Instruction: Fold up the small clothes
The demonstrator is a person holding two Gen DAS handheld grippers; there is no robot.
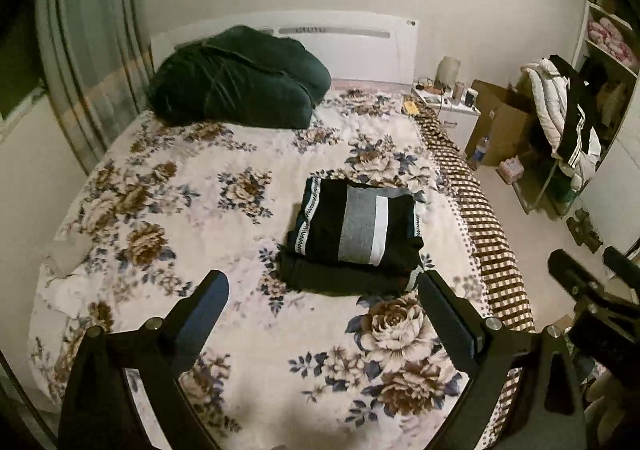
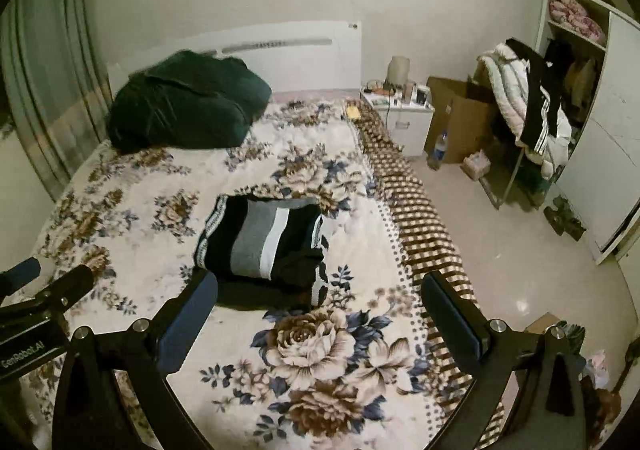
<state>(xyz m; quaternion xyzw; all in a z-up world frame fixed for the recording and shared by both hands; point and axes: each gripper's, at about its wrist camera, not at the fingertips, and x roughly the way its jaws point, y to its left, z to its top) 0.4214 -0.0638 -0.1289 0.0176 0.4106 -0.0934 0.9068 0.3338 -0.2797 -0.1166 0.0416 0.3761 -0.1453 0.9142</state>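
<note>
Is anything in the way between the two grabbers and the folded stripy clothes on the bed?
Nothing visible is. The left gripper and right gripper hang open above bare floral blanket, with the folded stripy clothes just ahead.

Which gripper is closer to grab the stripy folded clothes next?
Probably the left gripper. It is open, and the folded clothes lie just beyond and between its fingers. The right gripper, also open, has the pile off toward its left finger.
</note>
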